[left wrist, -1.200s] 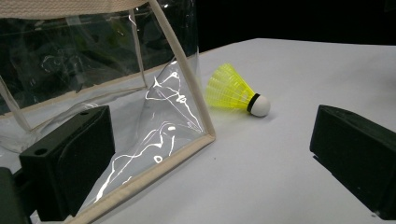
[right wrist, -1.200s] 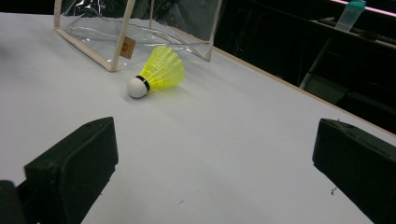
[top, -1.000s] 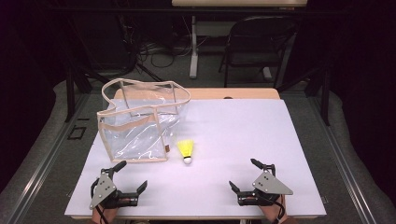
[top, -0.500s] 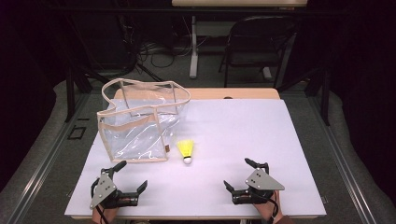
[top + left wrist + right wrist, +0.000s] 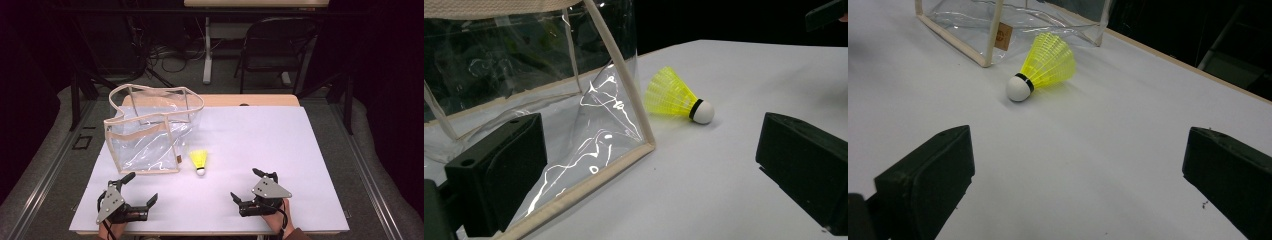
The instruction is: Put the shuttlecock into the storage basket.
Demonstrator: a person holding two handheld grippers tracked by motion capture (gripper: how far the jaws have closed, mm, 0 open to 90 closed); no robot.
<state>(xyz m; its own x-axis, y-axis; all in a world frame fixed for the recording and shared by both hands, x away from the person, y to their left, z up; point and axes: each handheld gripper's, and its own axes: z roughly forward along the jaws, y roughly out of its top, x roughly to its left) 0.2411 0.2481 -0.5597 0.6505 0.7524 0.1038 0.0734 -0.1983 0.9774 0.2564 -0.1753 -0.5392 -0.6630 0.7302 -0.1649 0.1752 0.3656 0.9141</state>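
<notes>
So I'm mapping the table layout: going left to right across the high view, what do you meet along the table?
Left gripper → clear bag → yellow shuttlecock → right gripper. The left gripper and the bag overlap a little in sideways span, with the gripper starting slightly further left.

Neon yellow shuttlecock (image 5: 199,161) with white cork and black band, clear bag (image 5: 150,131) with beige trim (small tan label), white table (image 5: 280,140), black grippers with grey plates

The small tan tag (image 5: 1003,36) on the clear bag (image 5: 973,20) is unreadable.
</notes>
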